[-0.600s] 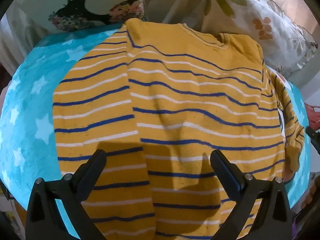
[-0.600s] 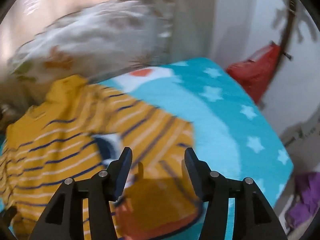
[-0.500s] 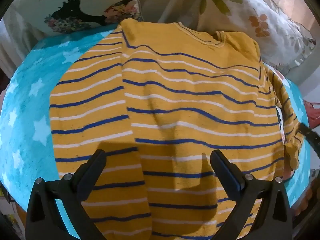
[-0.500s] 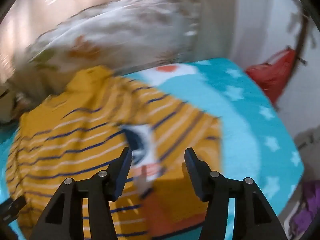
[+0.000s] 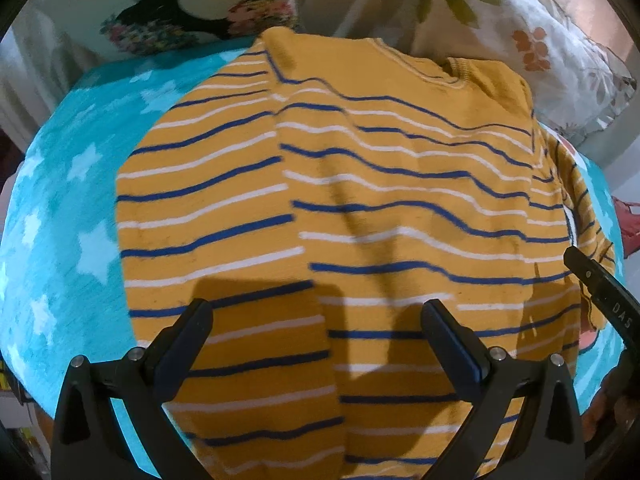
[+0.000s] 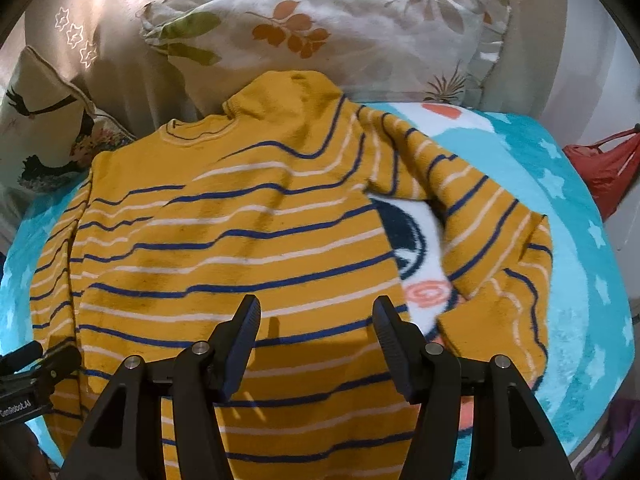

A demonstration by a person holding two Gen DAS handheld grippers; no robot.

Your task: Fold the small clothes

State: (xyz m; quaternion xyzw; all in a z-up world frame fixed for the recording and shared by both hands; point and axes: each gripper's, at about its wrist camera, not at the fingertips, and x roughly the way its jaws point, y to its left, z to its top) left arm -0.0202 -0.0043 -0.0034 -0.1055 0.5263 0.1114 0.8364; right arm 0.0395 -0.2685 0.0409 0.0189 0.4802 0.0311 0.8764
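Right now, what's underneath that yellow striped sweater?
The yellow striped sweater lies on a turquoise star blanket, whose white printed picture shows between body and sleeve. The rest of the picture is covered.

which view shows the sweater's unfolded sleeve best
The right wrist view: the sleeve lies fully visible, bent across the blanket. The left wrist view catches only a squeezed sliver of that sleeve at its right edge.

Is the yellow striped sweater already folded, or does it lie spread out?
Mostly spread: the sweater lies flat on the turquoise blanket. One sleeve is folded over its body; the other sleeve still lies out to the side.
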